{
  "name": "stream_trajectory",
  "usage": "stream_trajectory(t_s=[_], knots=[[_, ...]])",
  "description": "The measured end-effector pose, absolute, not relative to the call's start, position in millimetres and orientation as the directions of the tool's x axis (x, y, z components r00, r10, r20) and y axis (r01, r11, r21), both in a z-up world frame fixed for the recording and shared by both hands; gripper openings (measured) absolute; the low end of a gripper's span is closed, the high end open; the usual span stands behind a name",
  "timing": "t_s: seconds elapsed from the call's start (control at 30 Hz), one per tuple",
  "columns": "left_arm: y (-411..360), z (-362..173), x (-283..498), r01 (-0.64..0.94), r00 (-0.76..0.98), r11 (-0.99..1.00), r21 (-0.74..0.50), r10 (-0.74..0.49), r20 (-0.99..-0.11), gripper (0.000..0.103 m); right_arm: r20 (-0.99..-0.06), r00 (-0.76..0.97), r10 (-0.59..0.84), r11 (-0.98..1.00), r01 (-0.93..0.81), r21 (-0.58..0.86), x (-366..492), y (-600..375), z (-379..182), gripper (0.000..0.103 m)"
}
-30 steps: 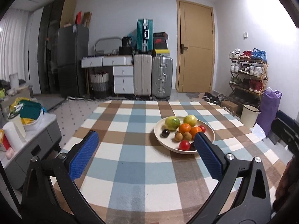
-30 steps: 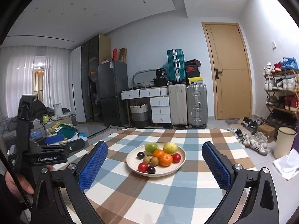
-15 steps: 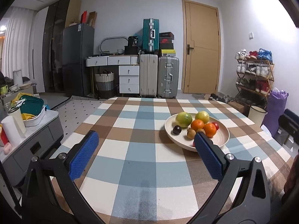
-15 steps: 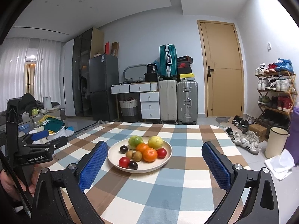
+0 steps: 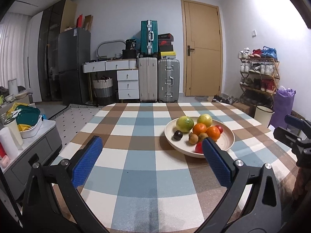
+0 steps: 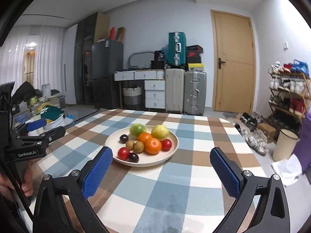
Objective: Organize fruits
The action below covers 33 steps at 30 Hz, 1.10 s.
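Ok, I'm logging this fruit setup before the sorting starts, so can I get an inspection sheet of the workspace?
Surface: checked tablecloth, flat.
Job's things: plate holding a green citrus, a yellow citrus, two oranges, two red fruits, two dark plums and two brown fruits.
Clutter: nothing seen on the cloth beside the plate.
Grippers: left gripper open, empty; right gripper open, empty.
Cables: nothing seen.
Surroundings: suitcases, door, shoe rack, fridge.
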<state>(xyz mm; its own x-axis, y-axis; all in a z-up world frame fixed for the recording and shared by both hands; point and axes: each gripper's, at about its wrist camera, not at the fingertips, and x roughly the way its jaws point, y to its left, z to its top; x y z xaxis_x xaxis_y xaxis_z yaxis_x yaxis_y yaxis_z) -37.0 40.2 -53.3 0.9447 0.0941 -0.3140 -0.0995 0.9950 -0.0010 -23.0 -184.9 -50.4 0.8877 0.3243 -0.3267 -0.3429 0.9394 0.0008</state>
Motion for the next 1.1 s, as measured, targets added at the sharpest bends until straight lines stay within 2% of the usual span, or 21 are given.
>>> stream_trajectory(t_s=[0.13, 1.1], knots=[[39.6, -53.2, -35.8, -0.1, 0.944, 0.995, -0.002, 0.095, -0.316, 0.102, -0.33, 0.901, 0.282, 0.955, -0.296, 0.009, -20.4, -189.6, -51.5, 0.103], [39.2, -53.7, -36.2, -0.1, 0.944, 0.995, 0.0, 0.095, -0.315, 0.102, -0.327, 0.902, 0.283, 0.954, -0.298, 0.002, -20.7, -188.3, -51.1, 0.103]])
